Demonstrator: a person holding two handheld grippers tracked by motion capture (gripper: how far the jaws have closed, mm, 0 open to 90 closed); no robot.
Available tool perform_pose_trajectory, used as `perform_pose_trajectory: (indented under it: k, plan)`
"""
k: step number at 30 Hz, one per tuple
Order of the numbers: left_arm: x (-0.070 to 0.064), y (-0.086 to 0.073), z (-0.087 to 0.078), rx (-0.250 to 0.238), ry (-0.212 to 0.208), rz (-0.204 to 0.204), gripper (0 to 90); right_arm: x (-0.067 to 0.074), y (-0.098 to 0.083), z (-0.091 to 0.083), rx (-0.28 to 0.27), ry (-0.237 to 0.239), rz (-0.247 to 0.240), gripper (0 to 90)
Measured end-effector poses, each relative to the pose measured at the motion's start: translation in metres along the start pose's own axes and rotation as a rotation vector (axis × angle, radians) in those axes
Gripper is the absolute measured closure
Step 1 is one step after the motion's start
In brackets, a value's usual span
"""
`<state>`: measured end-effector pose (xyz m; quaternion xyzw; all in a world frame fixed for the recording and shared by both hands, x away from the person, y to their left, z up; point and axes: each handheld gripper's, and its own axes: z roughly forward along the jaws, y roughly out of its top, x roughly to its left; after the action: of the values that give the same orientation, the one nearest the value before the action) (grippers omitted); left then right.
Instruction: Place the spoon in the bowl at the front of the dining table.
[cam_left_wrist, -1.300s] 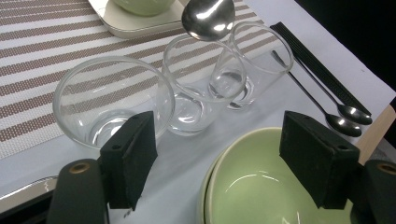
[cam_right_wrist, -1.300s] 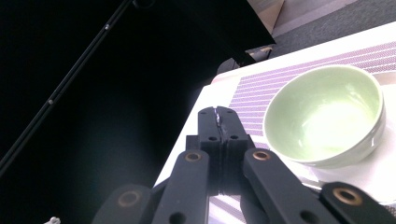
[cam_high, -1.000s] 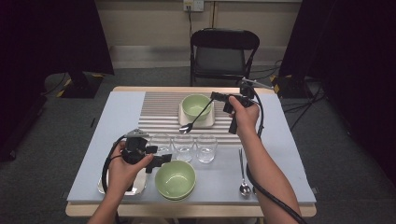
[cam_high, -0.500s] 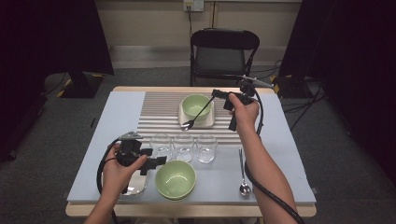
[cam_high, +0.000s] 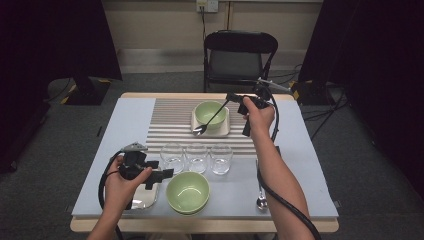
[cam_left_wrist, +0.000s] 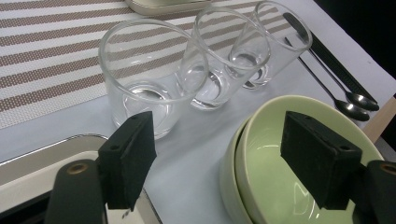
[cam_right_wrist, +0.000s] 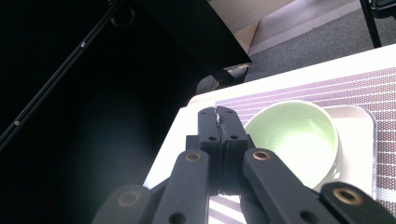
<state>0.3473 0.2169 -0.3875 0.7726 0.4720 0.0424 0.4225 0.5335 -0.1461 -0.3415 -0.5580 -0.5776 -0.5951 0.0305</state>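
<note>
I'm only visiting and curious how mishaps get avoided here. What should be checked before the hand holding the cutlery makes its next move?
1. Grip: the right gripper has its jaws pressed together on the thin metal handle of the utensil. Ok.
2. Utensil head: it hangs low by the front edge of the cream plate. Whether it touches the plate: cannot tell.
3. The far green bowl sits upright on that plate. Ok.
4. The left gripper is open, with nothing between its jaws. Ok.
5. The three glasses stand upright in a row, apart from the utensil. Ok.
</note>
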Motion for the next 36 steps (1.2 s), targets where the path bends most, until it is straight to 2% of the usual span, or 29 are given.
perform_pose_trajectory:
  k: [17,36]
  plan:
    - [0.003,0.001,0.003,0.002,-0.007,-0.006,26.2,-0.006,0.008,0.001,-0.040,-0.017,0.012,90.0]
    - [0.003,0.006,0.008,0.015,-0.017,0.001,26.2,-0.009,0.010,0.004,-0.044,-0.030,0.014,90.0]
